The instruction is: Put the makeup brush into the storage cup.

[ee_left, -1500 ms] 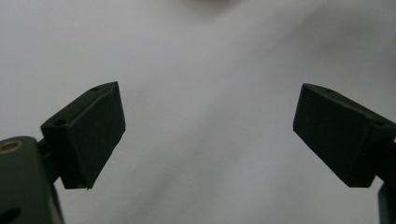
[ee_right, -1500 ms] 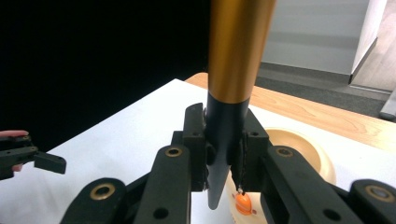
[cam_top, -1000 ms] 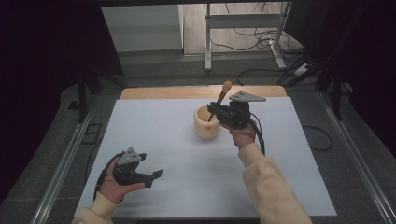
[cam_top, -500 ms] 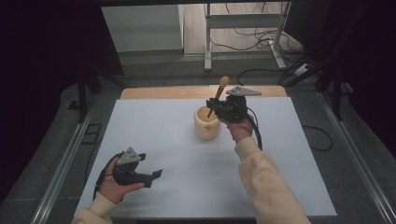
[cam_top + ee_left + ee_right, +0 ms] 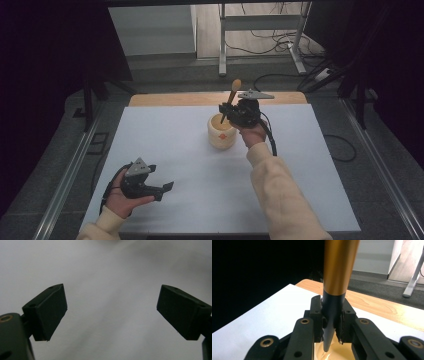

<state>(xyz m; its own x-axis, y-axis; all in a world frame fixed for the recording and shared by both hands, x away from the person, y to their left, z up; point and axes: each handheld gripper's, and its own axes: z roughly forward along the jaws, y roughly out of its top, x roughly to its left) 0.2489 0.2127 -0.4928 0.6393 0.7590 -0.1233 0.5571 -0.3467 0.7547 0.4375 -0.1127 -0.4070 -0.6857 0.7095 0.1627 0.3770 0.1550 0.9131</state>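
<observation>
- Pestle-like stick (image 5: 231, 97), wooden with a dark lower part, stood tilted over a pale round cup (image 5: 221, 132) near the far middle of the table; its dark tip hung at the cup's mouth.
- White sheet (image 5: 190, 165) covered most of the tabletop, and a strip of bare wooden table (image 5: 170, 99) edge showed along the far side.
- Beyond the table lay grey floor, with the legs of a metal stand (image 5: 221, 45) and loose cables (image 5: 272, 80) on it; dark areas closed in the room on both sides.
- At the near left, the left gripper (image 5: 162, 189) rested low on the sheet in the person's left hand (image 5: 120, 196), well apart from the cup.
- In the left gripper view its two black jaws stood wide apart, with nothing between them but blurred white sheet (image 5: 107, 315).
- To the right of the cup, the right gripper (image 5: 226, 111) was held above the rim by the right hand (image 5: 253, 134), a cream sleeve (image 5: 280, 195) behind it.
- In the right gripper view the right gripper (image 5: 331, 322) was clamped on the stick (image 5: 337, 285), on its dark section just below the golden wood, and the cup's (image 5: 337, 353) pale inside showed under the tip.
</observation>
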